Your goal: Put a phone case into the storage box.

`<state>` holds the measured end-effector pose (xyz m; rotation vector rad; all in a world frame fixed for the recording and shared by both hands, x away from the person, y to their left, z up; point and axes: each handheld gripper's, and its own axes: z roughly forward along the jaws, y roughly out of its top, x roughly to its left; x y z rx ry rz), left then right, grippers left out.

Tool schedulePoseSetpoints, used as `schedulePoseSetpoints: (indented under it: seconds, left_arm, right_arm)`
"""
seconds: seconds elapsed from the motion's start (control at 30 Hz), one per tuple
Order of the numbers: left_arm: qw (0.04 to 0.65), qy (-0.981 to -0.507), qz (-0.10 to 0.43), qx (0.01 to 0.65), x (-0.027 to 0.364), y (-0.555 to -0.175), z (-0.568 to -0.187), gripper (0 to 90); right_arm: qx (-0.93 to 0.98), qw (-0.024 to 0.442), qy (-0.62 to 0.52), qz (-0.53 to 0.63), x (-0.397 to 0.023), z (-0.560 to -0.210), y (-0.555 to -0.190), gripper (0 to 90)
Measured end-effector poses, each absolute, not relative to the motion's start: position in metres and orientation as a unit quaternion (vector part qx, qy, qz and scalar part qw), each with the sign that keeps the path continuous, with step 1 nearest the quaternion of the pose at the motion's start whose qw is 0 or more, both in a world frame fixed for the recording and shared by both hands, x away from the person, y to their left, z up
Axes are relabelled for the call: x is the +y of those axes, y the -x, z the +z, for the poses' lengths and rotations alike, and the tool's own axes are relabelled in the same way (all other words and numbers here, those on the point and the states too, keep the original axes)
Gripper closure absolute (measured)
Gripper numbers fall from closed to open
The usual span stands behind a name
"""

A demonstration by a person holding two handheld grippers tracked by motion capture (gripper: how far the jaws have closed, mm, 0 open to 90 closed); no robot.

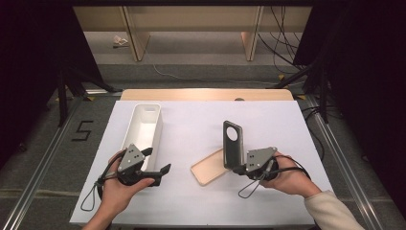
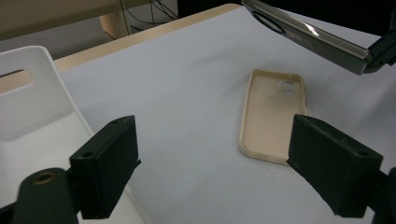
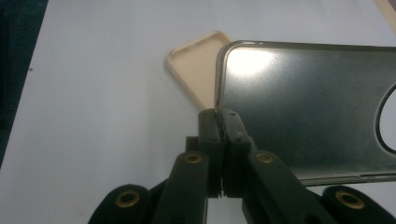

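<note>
Just right of the white bin [image 1: 143, 125], we see the beige phone case [image 1: 209, 167] flat on the worktop, long axis slanting away, nearer the left gripper [image 1: 152, 163] with fingers spread, while the right gripper [image 1: 238, 168] pinches the dark case [image 1: 233, 143] upright.

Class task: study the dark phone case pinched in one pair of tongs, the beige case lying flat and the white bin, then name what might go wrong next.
1. The right tongs pinch only an edge of the dark grey phone case, so it may twist or slip.
2. If dropped, it could strike the beige rubbery phone case beneath.
3. The open left tongs, beside the white plastic bin, might nudge it.
</note>
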<state>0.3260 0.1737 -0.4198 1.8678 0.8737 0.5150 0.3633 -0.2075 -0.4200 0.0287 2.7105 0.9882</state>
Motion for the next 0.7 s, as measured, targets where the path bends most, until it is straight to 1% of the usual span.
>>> schedulePoseSetpoints:
  seconds: [0.27, 0.4, 0.7]
  left_arm:
    - [0.486, -0.774, 0.196, 0.355, 0.16, -0.336, -0.412, 15.3]
    - [0.486, -0.777, 0.185, 0.355, 0.151, -0.341, -0.408, 15.2]
    - [0.484, -0.781, 0.163, 0.358, 0.133, -0.35, -0.405, 15.3]
  right_arm:
    - [0.929, 0.127, -0.005, 0.347, -0.202, -0.419, -0.36, 89.6]
    - [0.928, 0.135, -0.001, 0.348, -0.199, -0.419, -0.358, 89.6]
    - [0.928, 0.129, 0.006, 0.351, -0.193, -0.42, -0.356, 89.6]
